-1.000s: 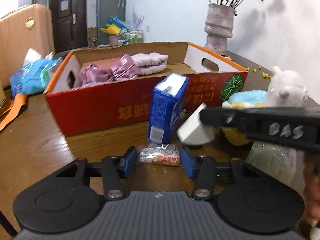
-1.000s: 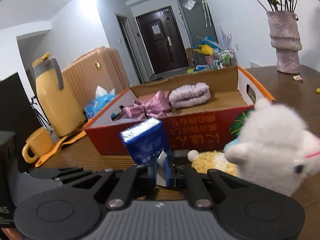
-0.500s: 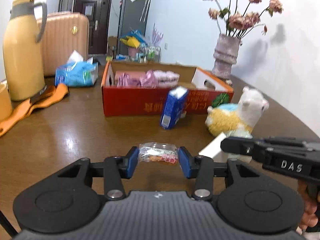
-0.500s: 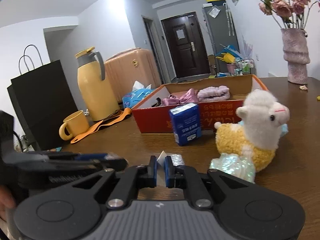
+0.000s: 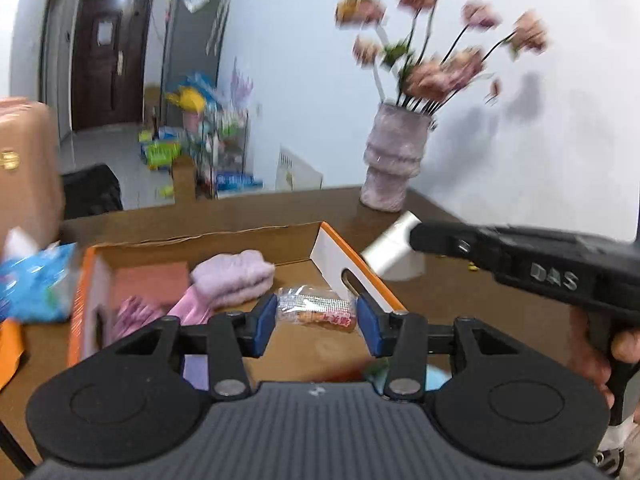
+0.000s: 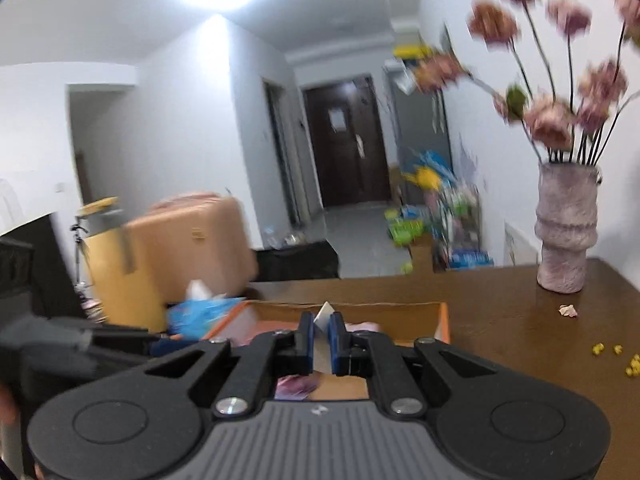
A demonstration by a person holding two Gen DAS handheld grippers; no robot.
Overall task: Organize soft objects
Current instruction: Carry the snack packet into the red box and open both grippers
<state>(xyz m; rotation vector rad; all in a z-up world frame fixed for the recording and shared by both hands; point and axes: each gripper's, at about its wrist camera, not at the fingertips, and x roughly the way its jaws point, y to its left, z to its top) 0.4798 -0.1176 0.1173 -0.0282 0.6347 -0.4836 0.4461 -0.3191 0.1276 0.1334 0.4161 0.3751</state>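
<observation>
My left gripper (image 5: 317, 318) is shut on a clear snack packet (image 5: 316, 311) with red print and holds it above the open cardboard box (image 5: 352, 276). In the box lie a lilac fluffy cloth (image 5: 234, 276) and pink fabric (image 5: 136, 312). My right gripper (image 6: 321, 340) is shut on a white wedge-shaped piece (image 6: 322, 320), above the same box (image 6: 442, 320). In the left wrist view the right gripper's body (image 5: 532, 268) crosses from the right with the white piece (image 5: 394, 250) at its tip.
A lilac vase (image 5: 394, 168) with dried pink flowers stands on the brown table (image 6: 520, 328) beyond the box; it also shows in the right wrist view (image 6: 566, 232). A blue tissue pack (image 5: 34, 280) lies left of the box. A peach suitcase (image 6: 192, 248) stands behind.
Both grippers have risen and moved forward over the box with their loads. The blue carton and plush llama have dropped out of view below.
</observation>
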